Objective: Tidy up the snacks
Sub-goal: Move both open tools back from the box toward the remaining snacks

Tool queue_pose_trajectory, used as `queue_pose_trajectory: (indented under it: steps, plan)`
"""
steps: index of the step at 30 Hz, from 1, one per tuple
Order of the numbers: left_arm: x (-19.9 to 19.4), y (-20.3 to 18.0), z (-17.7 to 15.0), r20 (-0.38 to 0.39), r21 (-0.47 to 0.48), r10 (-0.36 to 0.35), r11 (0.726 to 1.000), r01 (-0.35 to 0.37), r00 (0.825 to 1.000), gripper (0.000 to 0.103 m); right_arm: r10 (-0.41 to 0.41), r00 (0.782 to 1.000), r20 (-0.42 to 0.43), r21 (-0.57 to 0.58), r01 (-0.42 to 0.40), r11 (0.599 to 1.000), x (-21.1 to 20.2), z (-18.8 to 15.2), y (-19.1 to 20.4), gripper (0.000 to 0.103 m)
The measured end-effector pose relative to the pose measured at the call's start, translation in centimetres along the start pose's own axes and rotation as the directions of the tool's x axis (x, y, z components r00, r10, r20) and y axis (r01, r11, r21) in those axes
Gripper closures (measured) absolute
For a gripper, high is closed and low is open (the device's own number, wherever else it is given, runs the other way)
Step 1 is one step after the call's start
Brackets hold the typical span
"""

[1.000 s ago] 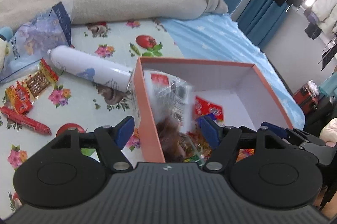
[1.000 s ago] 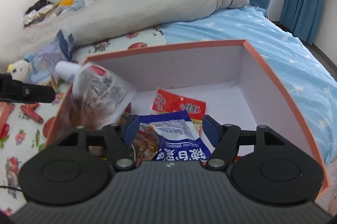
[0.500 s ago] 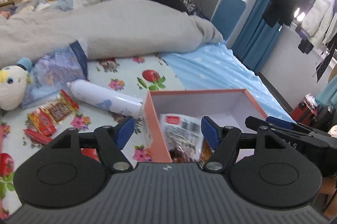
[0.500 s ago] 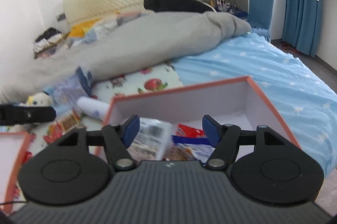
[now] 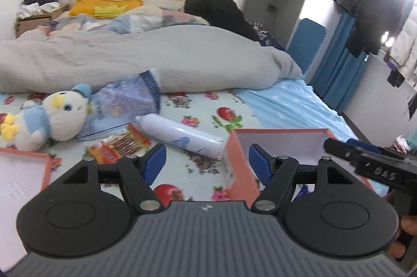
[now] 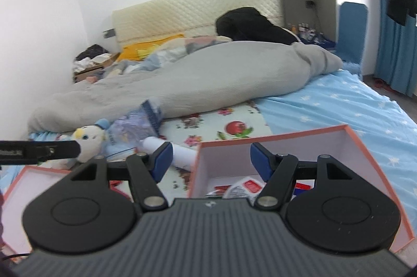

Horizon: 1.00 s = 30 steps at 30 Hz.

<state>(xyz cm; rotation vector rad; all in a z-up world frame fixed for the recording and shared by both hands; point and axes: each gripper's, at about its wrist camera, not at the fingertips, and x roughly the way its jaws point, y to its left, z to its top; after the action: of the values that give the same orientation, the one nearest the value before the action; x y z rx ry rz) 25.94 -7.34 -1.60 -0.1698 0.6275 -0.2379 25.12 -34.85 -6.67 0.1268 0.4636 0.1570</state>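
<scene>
Both sets of tongs, left tongs (image 5: 207,159) and right tongs (image 6: 211,158), stand apart, empty. Orange-rimmed cardboard box (image 6: 286,136), white inside, sits on the bed's floral sheet (image 5: 198,115). Only the right view shows inside: glossy snack packets (image 6: 241,187) on the box floor. Left of the box: smooth white cylinder bottle (image 5: 182,136), crinkly red wafer packet (image 5: 117,146), blue foil bag (image 5: 125,100), fuzzy plush duck (image 5: 44,118), second box's corner (image 5: 23,172).
</scene>
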Motion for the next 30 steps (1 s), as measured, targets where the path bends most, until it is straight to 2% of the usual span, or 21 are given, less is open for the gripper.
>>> queue_pose_trajectory:
  steps: [10,15,30]
  plan:
    - [-1.7,3.3,-2.4,-0.012,0.006,0.069,0.998,-0.069,0.998,0.029,0.080,0.997,-0.003,0.019,-0.080,0.997,-0.2,-1.3,3.3,0.035]
    - [-2.1,4.5,-3.3,-0.010,-0.026,0.090,0.996,-0.090,0.996,0.029,0.077,0.996,-0.042,-0.004,-0.077,0.997,0.2,-2.7,4.6,0.035]
    - [-3.0,6.6,-6.4,-0.033,-0.038,0.141,0.989,-0.143,0.989,0.029,0.113,0.986,-0.123,-0.052,-0.121,0.991,0.9,-7.1,8.6,0.035]
